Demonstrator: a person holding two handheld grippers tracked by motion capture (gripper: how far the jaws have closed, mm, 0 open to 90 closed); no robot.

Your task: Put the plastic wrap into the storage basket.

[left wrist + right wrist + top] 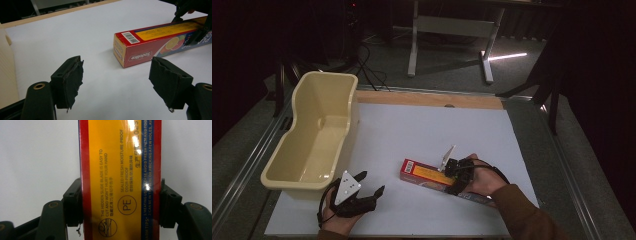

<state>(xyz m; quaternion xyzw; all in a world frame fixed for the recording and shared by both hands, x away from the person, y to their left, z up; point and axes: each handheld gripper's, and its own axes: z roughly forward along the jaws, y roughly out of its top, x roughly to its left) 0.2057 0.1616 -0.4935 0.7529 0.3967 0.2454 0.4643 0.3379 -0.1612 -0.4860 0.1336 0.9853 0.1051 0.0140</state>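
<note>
- A dim room lies beyond the table, with a grey floor, the white legs of another table [451, 30] at the far side, and black cables [371, 67] trailing on the floor near the far left.
- The table carries a large white sheet [432, 130] that covers most of its top; a strip of bare wood shows along the far edge.
- A cream plastic tub [314, 132] stands along the left edge of the sheet, long side running near to far, open top up and nothing visible inside.
- A long red and yellow cling-film box [424, 173] lies flat on the sheet, near the right of centre, its barcoded end pointing left toward the tub and its other end running under the person's right hand. In the left gripper view the box [160, 41] sits ahead and to the right, well apart from that gripper.
- The right gripper [459, 176] is over the box's middle, a grey plate tilted up beside it. In the right gripper view its jaws are clamped on the box's [120, 180] two long sides.
- The left gripper [371, 184] is at the near left, just beside the tub's near end, jaws spread wide apart with only white sheet between them [116, 75].
</note>
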